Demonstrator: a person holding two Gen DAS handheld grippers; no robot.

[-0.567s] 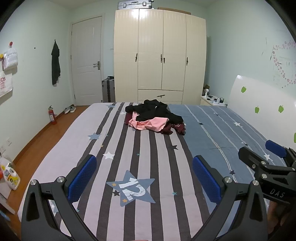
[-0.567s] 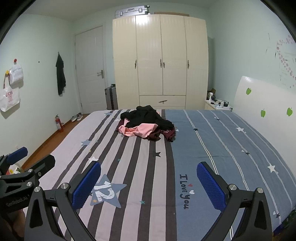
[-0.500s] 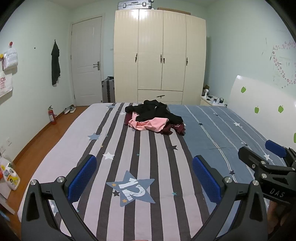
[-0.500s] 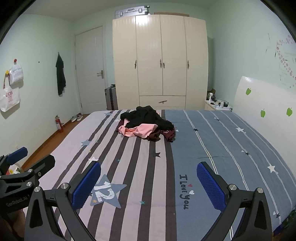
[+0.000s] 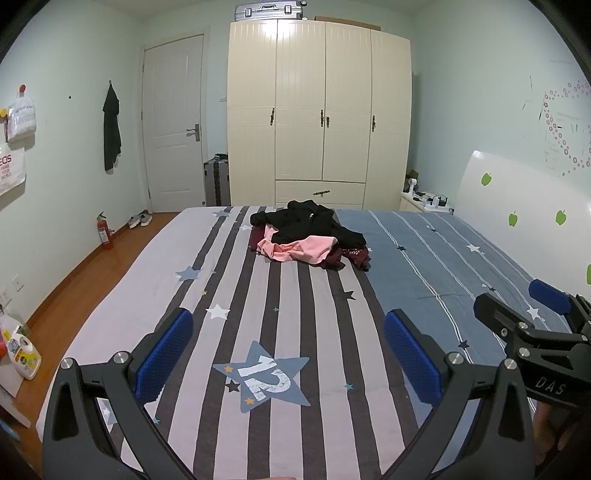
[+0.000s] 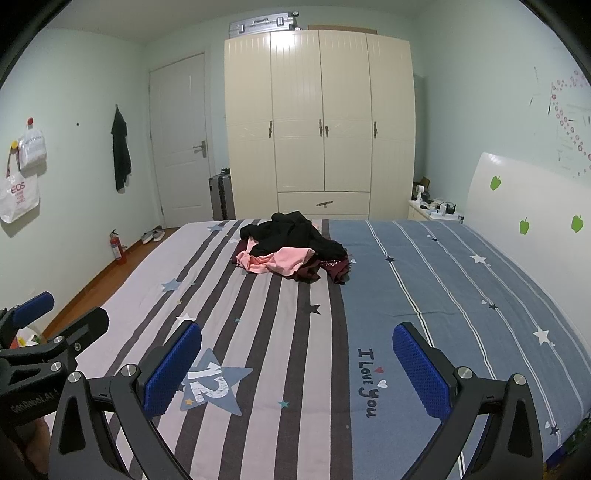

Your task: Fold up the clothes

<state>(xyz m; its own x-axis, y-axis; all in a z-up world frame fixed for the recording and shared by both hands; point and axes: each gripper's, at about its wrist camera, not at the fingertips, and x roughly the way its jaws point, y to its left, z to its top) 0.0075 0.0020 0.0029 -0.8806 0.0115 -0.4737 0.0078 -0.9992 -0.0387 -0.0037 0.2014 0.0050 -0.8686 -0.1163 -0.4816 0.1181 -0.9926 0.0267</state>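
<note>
Ahead of you a cream four-door wardrobe [image 5: 319, 110] stands against the far wall with a silver hard-shell suitcase [image 5: 271, 11] lying on top, a white panelled door [image 5: 173, 125] to its left, and a red fire extinguisher [image 5: 104, 232] on the wooden floor.

Pale green walls [image 5: 461, 110]. Cream four-door wardrobe [image 5: 319, 110] at 12 o'clock, silver suitcase [image 5: 269, 9] on top. White door [image 5: 173, 122] at 11 o'clock. Wood floor [image 5: 92, 273] at 9 o'clock, red extinguisher [image 5: 104, 230] against wall. White headboard [image 5: 517, 192] at 3 o'clock, green apple stickers.
</note>
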